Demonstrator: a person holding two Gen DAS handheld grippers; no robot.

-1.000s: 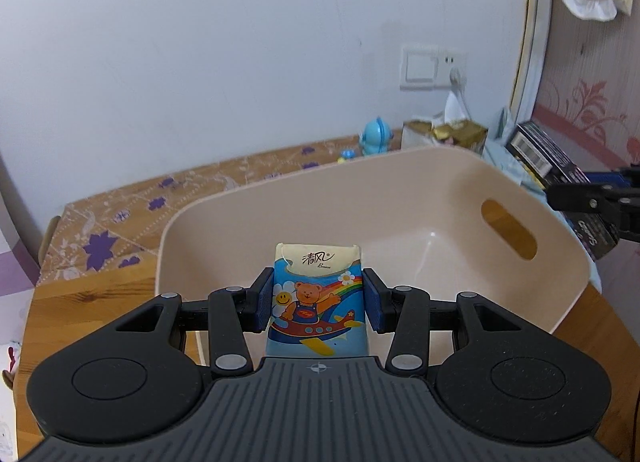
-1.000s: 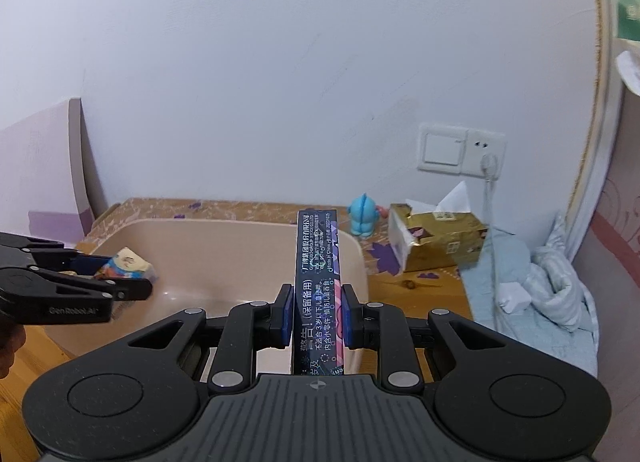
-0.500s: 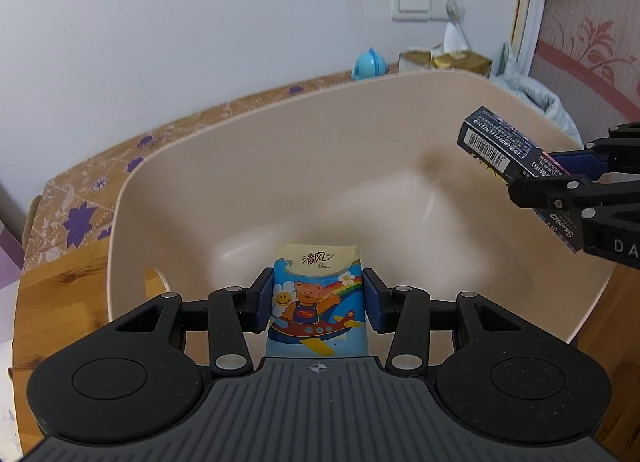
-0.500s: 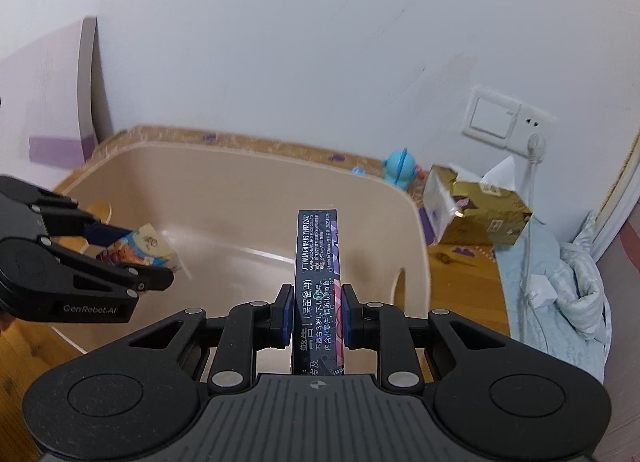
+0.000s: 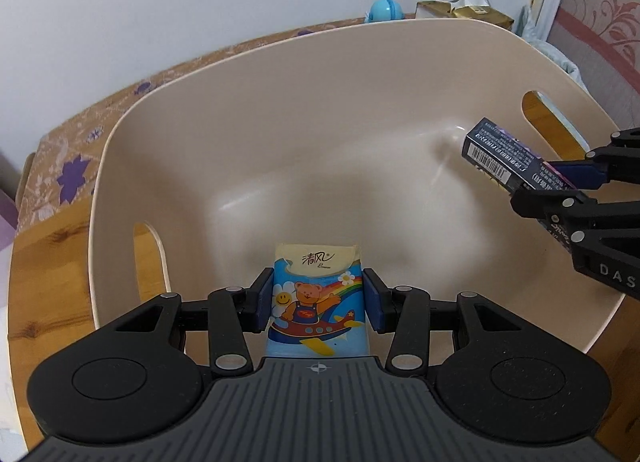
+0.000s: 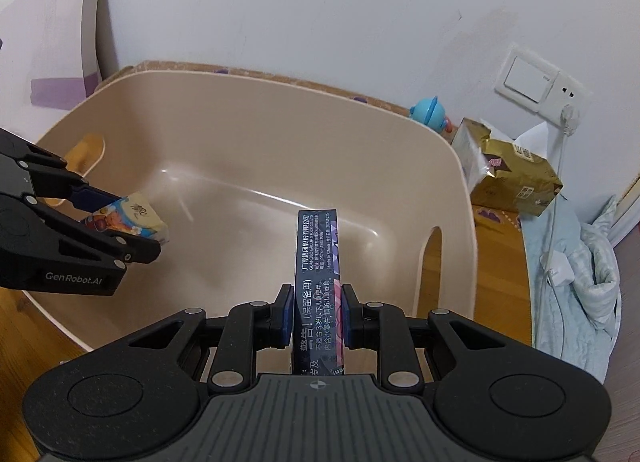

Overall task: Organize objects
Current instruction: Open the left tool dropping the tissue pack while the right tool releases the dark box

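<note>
Tissue pack (image 5: pixel 318 294): clamped by its two sides in the left claw (image 5: pixel 318 298), hanging low inside the bin's left half, likely so it drops only a little; bright blue wrapper, cartoon bear on a red plane, rainbow, cream top
Bin (image 5: pixel 280 74): beige plastic tub on the wooden bench (image 5: pixel 44 262), handle slots in its end walls, nothing lying on its floor
Dark box (image 6: pixel 318 262): slim navy carton with white print and a barcode, pinched across its narrow faces by the right claw (image 6: pixel 316 316), angled down over the bin's right half, clear of the pack
</note>
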